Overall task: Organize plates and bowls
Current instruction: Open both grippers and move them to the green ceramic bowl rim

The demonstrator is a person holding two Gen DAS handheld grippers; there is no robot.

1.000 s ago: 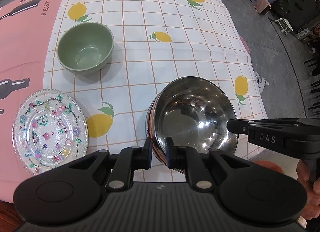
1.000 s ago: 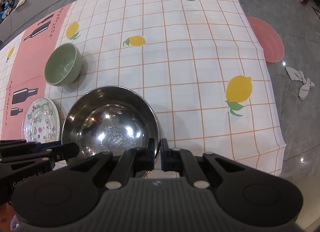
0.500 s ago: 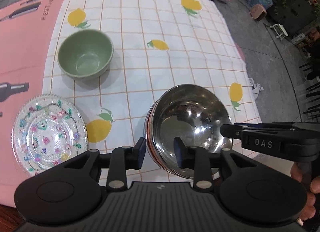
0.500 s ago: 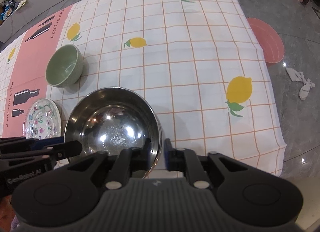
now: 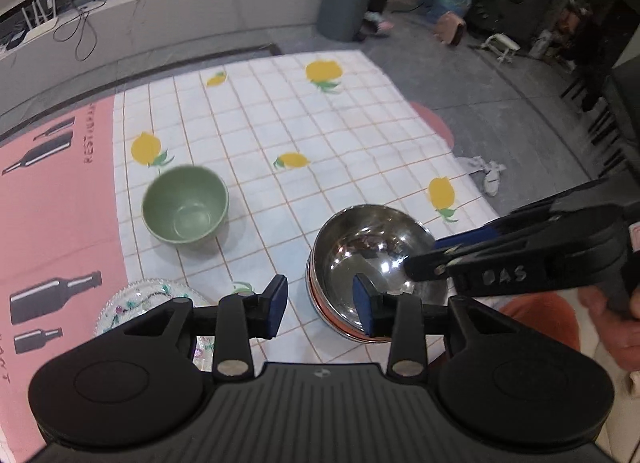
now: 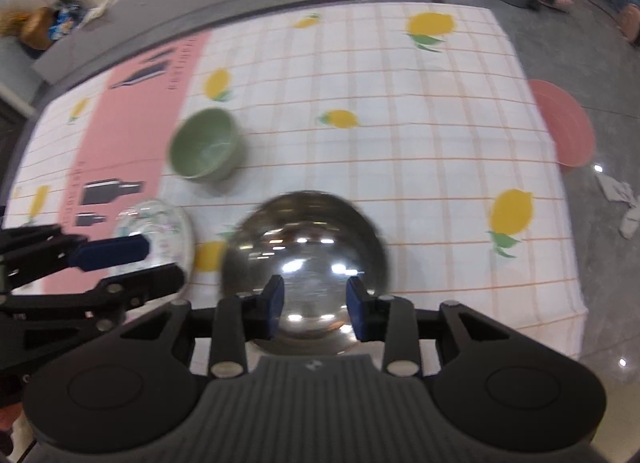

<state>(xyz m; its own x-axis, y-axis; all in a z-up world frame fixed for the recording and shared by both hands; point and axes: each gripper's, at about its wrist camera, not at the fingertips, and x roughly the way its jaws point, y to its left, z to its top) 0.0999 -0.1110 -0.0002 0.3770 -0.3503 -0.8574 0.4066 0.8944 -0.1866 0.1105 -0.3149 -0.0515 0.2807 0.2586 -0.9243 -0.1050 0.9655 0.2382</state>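
Your left gripper and right gripper both stand wide and hold nothing, with the steel bowl on the desk's near edge straight ahead of the right, while the green bowl lies forward-left, nearer your left.

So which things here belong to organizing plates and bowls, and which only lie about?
For the job:
steel bowl
green bowl
glass plate

Just lying about:
pink basin
white rag
grey bin
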